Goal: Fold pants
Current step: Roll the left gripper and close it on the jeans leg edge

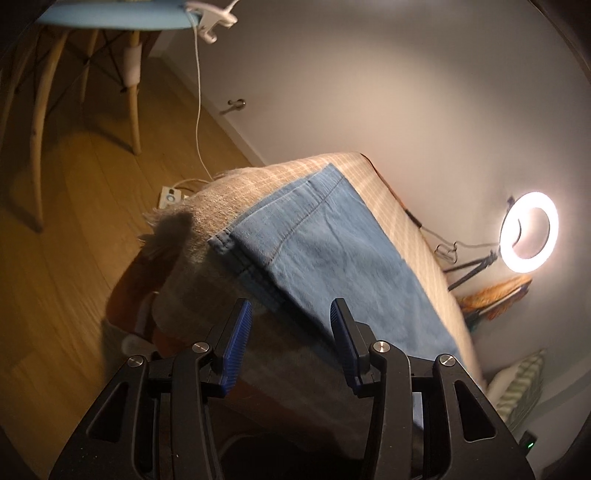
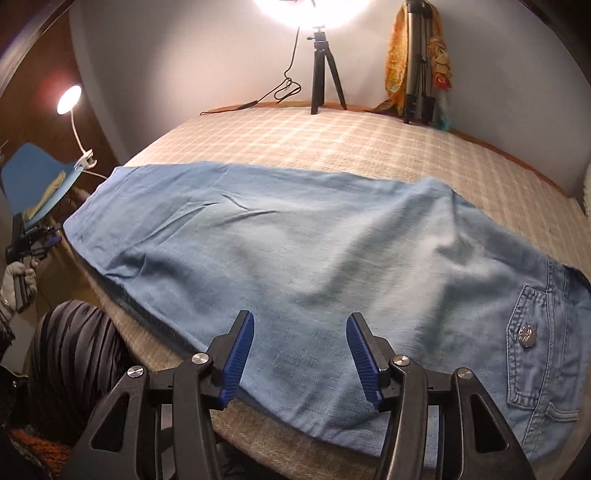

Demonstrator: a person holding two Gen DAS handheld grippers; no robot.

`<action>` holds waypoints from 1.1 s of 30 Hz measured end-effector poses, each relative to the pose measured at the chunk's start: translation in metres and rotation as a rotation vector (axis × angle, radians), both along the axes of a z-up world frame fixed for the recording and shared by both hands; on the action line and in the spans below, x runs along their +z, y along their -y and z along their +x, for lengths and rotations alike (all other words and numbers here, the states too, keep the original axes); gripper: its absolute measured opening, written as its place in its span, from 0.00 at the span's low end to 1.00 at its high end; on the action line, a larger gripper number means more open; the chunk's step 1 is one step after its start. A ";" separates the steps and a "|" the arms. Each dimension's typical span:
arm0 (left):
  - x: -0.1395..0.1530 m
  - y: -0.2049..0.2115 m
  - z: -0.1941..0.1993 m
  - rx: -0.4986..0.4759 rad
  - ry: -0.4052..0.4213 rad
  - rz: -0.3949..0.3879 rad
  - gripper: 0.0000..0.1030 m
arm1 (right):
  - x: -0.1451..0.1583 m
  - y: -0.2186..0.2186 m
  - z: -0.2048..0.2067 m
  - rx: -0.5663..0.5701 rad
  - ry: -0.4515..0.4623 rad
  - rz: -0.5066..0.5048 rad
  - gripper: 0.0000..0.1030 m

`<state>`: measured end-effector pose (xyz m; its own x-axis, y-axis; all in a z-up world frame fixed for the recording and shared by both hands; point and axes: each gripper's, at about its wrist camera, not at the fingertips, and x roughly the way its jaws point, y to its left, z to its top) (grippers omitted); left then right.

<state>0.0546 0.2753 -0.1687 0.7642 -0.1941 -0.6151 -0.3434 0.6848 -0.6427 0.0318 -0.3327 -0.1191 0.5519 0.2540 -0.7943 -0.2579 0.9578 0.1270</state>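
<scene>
Light blue denim pants [image 2: 295, 243] lie flat on the checked beige bed cover [image 2: 332, 140], legs stacked, hem end at the left, waist and buttoned pocket [image 2: 528, 332] at the right. My right gripper [image 2: 300, 325] is open and empty, just above the pants' near edge around mid-leg. In the left wrist view the hem end of the pants [image 1: 317, 236] lies over the bed's corner. My left gripper [image 1: 291, 314] is open and empty, hovering near the hem's lower edge. It also shows far left in the right wrist view [image 2: 44, 240], off the bed's end.
A ring light on a small tripod [image 2: 325, 74] and a second tripod draped with an orange scarf [image 2: 417, 62] stand at the bed's far edge. A clip lamp [image 2: 74, 110] and a blue chair [image 1: 110, 14] are at the left. A power strip [image 1: 171, 195] lies on the wood floor.
</scene>
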 end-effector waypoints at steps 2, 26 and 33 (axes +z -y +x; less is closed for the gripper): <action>-0.005 -0.004 0.003 0.017 0.010 -0.036 0.42 | 0.000 -0.004 0.001 -0.001 -0.005 -0.005 0.53; -0.021 -0.034 -0.001 0.157 0.116 -0.220 0.44 | 0.004 -0.034 0.011 0.037 -0.015 -0.061 0.53; -0.006 -0.019 0.013 0.074 0.122 -0.093 0.44 | 0.005 -0.037 0.014 0.041 -0.018 -0.068 0.53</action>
<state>0.0675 0.2946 -0.1745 0.8465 -0.1860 -0.4989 -0.3064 0.5961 -0.7421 0.0461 -0.2961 -0.1143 0.5281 0.2214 -0.8198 -0.2951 0.9531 0.0673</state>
